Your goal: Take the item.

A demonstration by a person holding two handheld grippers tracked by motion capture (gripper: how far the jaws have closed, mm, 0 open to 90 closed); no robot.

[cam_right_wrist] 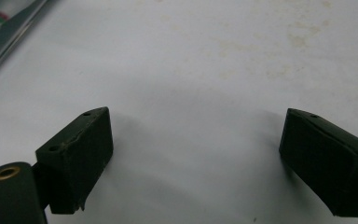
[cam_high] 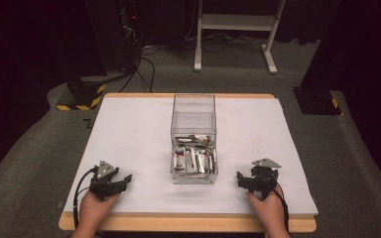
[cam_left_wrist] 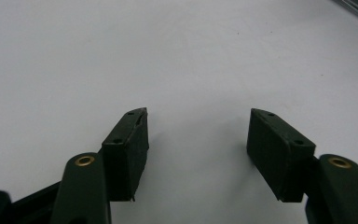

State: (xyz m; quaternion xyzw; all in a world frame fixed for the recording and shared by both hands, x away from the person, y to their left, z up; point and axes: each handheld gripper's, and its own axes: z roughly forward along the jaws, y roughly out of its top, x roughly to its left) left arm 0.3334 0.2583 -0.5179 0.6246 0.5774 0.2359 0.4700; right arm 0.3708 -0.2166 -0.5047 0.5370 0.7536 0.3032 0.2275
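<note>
Clear box (cam_high: pixel 194 139) on white table (cam_high: pixel 129 144), dark room.

Clear box's (cam_high: pixel 194 119) contents (cam_high: pixel 193 159) — small, silvery — too small to identify.

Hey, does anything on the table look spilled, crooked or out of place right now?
Nothing stands out. The clear box sits square mid-table with its small packets all inside, none spilled. The left gripper and right gripper rest open on either side, holding nothing.

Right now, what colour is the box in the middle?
Clear, see-through; the box shows best in the high view.
</note>
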